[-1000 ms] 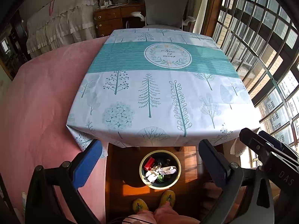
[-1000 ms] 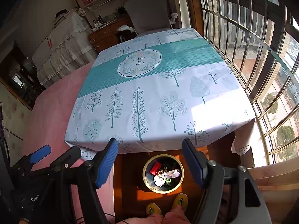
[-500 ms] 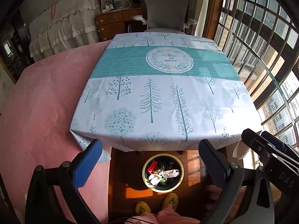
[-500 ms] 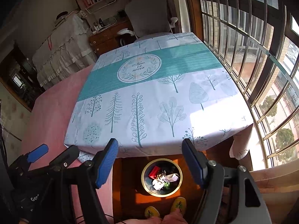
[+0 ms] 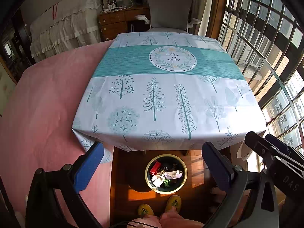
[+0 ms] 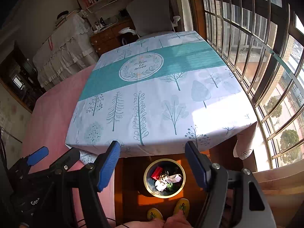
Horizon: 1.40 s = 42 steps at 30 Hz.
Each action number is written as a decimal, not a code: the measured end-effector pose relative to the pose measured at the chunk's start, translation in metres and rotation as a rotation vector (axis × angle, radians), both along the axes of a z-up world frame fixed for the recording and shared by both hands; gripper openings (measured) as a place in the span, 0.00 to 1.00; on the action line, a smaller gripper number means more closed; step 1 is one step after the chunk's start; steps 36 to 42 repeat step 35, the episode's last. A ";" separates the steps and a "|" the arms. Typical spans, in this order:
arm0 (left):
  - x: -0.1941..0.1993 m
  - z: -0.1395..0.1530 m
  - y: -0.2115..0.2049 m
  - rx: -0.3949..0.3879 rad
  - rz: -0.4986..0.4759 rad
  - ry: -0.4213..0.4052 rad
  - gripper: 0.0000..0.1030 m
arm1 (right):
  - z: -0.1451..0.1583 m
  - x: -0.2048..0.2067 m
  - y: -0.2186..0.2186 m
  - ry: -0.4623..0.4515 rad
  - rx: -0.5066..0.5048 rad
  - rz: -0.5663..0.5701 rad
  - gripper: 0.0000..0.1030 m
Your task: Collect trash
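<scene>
Both tools are held spread with nothing between their blue pads. The left tool (image 5: 153, 160) is seen at the bottom of the left wrist view, and the right tool (image 6: 152, 163) at the bottom of the right wrist view; each is framed over the near edge of the tabletop (image 5: 167, 98), and neither is touching it. The tabletop is covered by a pale cloth printed with teal trees and a teal band bearing the words "Now or never".

A round bin (image 5: 166, 173) is seen on the wooden floor in the lower centre of both views, just in front of the tabletop's near edge and between the pads of each tool. Inside the bin, trash (image 5: 165, 174) is piled: a red piece at the upper left, crumpled white paper in the middle, and something green at the lower side. Yellow slippers (image 5: 159, 205) are visible just below the bin.

A grey chair (image 5: 169, 9) is placed at the far end of the tabletop, a pink bed (image 5: 43, 114) fills the left of the frame, and barred windows (image 5: 266, 38) run along the right.
</scene>
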<state>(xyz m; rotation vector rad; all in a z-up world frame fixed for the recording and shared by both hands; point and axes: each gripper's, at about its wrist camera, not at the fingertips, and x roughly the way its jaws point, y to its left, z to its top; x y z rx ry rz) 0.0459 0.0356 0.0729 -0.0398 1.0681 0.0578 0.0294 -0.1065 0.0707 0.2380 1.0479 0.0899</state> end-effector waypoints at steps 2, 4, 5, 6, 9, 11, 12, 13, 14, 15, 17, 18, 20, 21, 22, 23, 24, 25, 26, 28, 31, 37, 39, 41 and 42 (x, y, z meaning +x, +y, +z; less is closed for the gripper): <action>-0.001 0.000 0.000 -0.001 0.001 0.000 0.99 | 0.000 0.000 0.000 0.001 0.000 0.000 0.69; -0.002 0.000 -0.001 0.000 0.001 0.000 0.99 | 0.000 0.000 0.000 0.001 -0.001 0.000 0.69; -0.003 0.000 -0.001 0.000 0.001 0.000 0.99 | 0.000 -0.001 0.000 0.002 -0.001 0.000 0.69; -0.003 0.000 -0.001 -0.001 0.001 0.000 0.99 | -0.001 -0.002 -0.001 0.004 -0.001 0.000 0.69; -0.007 -0.001 -0.003 -0.001 0.002 0.003 0.99 | -0.002 -0.006 -0.001 0.007 -0.001 -0.001 0.69; -0.009 -0.001 -0.004 0.001 0.003 0.004 0.99 | -0.002 -0.007 -0.002 0.008 -0.001 -0.002 0.69; -0.010 -0.001 -0.005 0.001 0.003 0.004 0.99 | -0.002 -0.007 -0.002 0.007 -0.001 -0.002 0.69; -0.009 -0.001 -0.005 0.001 0.004 0.004 0.99 | -0.002 -0.006 -0.002 0.007 -0.001 -0.001 0.69; -0.009 -0.001 -0.005 0.002 0.004 0.004 0.99 | -0.003 -0.007 -0.002 0.007 -0.001 -0.001 0.69; -0.009 -0.001 -0.005 0.001 0.005 0.004 0.99 | -0.002 -0.006 -0.002 0.008 -0.002 0.000 0.69; -0.010 -0.001 -0.005 0.002 0.006 0.006 0.99 | -0.003 -0.007 -0.003 0.009 -0.001 0.000 0.69; -0.011 -0.002 -0.005 0.002 0.007 0.008 0.99 | -0.003 -0.007 -0.002 0.010 -0.001 0.000 0.69; -0.012 -0.003 -0.004 0.003 0.011 0.011 0.99 | -0.003 -0.007 -0.003 0.010 0.000 -0.001 0.69; -0.012 -0.004 -0.004 0.003 0.012 0.013 0.99 | -0.003 -0.006 -0.002 0.010 -0.001 -0.001 0.69; -0.013 -0.004 -0.004 0.002 0.014 0.014 0.99 | -0.003 -0.007 -0.003 0.011 0.000 -0.001 0.69; -0.013 -0.005 -0.004 0.002 0.015 0.015 0.99 | -0.004 -0.008 -0.003 0.013 0.001 -0.002 0.69; -0.014 -0.005 -0.004 0.002 0.016 0.016 0.99 | -0.006 -0.010 -0.003 0.015 0.001 -0.004 0.69; -0.013 -0.005 -0.003 0.002 0.017 0.018 0.99 | -0.007 -0.011 -0.002 0.017 0.001 -0.004 0.69; -0.013 -0.005 -0.003 0.002 0.018 0.019 0.99 | -0.007 -0.012 -0.002 0.017 0.001 -0.004 0.69; -0.013 -0.006 -0.002 0.002 0.019 0.022 0.99 | -0.007 -0.011 -0.002 0.016 0.001 -0.004 0.69; -0.013 -0.006 -0.002 0.002 0.021 0.025 0.99 | -0.008 -0.012 -0.002 0.019 0.002 -0.005 0.69; -0.013 -0.007 -0.002 0.002 0.021 0.028 0.99 | -0.010 -0.013 -0.003 0.026 0.003 -0.004 0.69; -0.013 -0.007 -0.002 0.002 0.021 0.028 0.99 | -0.010 -0.013 -0.003 0.026 0.003 -0.004 0.69; -0.013 -0.007 -0.002 0.002 0.021 0.028 0.99 | -0.010 -0.013 -0.003 0.026 0.003 -0.004 0.69; -0.013 -0.007 -0.002 0.002 0.021 0.028 0.99 | -0.010 -0.013 -0.003 0.026 0.003 -0.004 0.69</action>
